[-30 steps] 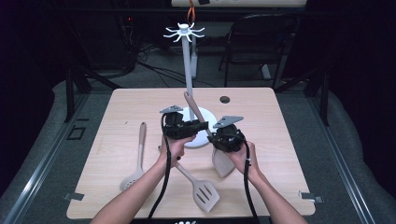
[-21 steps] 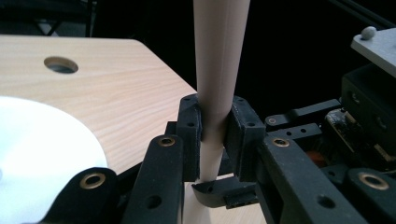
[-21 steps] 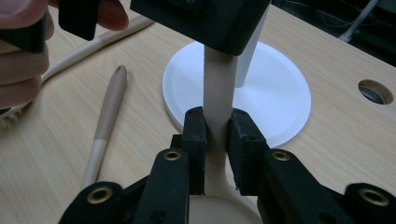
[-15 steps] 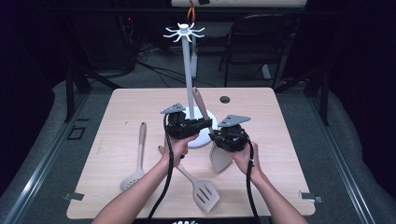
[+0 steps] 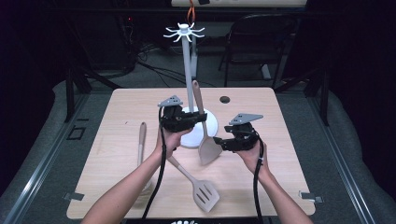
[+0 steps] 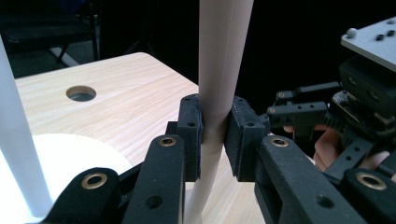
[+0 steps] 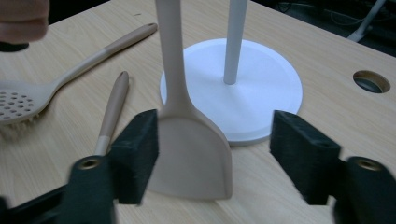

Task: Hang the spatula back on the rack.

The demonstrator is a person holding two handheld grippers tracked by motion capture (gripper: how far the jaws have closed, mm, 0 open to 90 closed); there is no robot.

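We've got the beige turner (image 5: 205, 135) upright beside the white stand (image 5: 192, 122), solid blade near the tabletop (image 5: 289, 158). Left gripper (image 6: 215, 135) fingers pinch its handle; right gripper (image 7: 212, 154) fingers are spread wide around the blade, not touching.

Beige spatula (image 5: 205, 128) upright, handle clamped

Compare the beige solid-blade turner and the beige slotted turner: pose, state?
The solid-blade turner stands near upright, handle clamped in the left gripper; the slotted turner lies flat on the table, ungripped. One blade is solid, the other slotted. Both are beige, long-handled.
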